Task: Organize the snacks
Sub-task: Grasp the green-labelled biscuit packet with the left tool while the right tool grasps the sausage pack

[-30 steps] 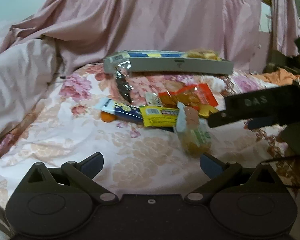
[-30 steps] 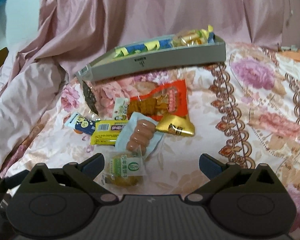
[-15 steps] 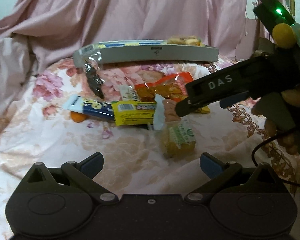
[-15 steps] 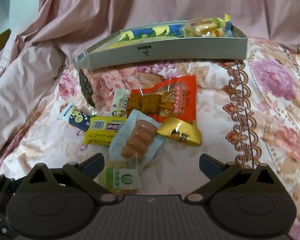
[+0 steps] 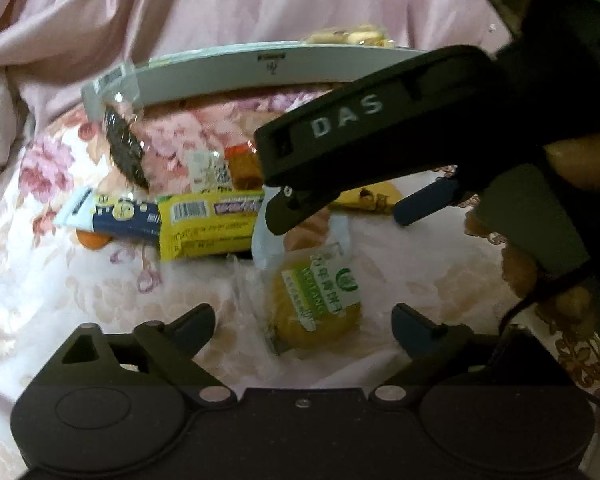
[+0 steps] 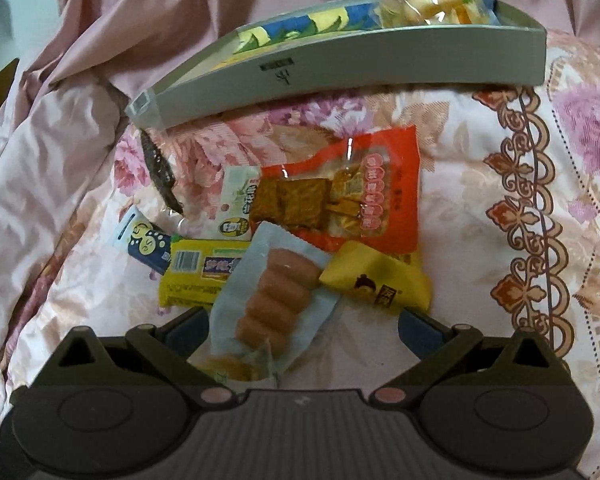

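Note:
A pile of snacks lies on a floral bedspread before a grey tray [image 6: 340, 68] that holds several packets. My right gripper [image 6: 302, 326] is open, its fingers either side of a sausage packet [image 6: 276, 300], just above it. Beside it lie a yellow bar [image 6: 196, 276], a red tofu packet [image 6: 352, 196] and a small yellow packet [image 6: 380, 280]. My left gripper [image 5: 302, 318] is open above a round yellow cake packet [image 5: 316, 304]. The right gripper [image 5: 336, 208] shows in the left wrist view over the sausage packet [image 5: 300, 236], hiding most of it.
A blue-and-white packet [image 5: 112, 216], a dark seaweed packet [image 5: 124, 148] and a small white packet [image 6: 240, 204] lie left of the pile. Pink bedding [image 6: 60, 120] is bunched up on the left and behind the tray. Bare bedspread lies to the right [image 6: 520, 220].
Both grippers have moved forward and down toward the pile. The right gripper now straddles the sausage packet. The left gripper has closed in on the round cake packet.

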Tool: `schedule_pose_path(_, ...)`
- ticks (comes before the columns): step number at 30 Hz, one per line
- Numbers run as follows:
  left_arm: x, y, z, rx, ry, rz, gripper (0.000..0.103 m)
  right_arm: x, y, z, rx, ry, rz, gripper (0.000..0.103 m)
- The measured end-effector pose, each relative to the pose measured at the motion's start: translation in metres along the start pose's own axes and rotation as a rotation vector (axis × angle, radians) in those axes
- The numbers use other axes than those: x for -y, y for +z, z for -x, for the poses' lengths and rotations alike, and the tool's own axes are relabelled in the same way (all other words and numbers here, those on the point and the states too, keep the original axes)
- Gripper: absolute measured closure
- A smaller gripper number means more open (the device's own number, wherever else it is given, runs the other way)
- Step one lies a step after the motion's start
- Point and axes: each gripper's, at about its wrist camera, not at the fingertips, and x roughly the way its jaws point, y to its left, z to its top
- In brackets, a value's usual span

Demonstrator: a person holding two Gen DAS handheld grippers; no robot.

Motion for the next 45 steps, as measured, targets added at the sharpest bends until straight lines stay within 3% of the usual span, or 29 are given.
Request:
schedule_pose_path(6,-0.022,-0.001,0.002,0.008,-0.009,0.116,0.019,-0.005,-0.001,-0.001,-0.003,0.006,0.026,0.0)
schedule_pose_path(11,-0.026,-0.002,0.006,0.02,-0.006,0.141,0.022,-0.009,-0.003,-0.001,0.003,0.001,0.038,0.0)
schedule_pose_path(21,-0.013,0.006,-0.003,0.009,0.011,0.142,0.01,-0.003,-0.002,-0.003,0.003,-0.003,-0.009,0.0)
schedule_pose_path(25,-0.014,0.007,-0.006,0.01,0.036,0.133,0.019,-0.005,-0.003,-0.006,0.005,-0.018,-0.001,0.0)
schedule_pose_path(30,-0.025,0.002,0.002,0.035,0.037,0.152,0.04,-0.006,-0.003,-0.006,0.007,-0.014,-0.012,0.0)
schedule_pose_path(45,-0.077,-0.03,0.038,0.071,0.125,0.306,0.045,-0.007,-0.008,-0.007,0.021,0.015,-0.009,0.0)
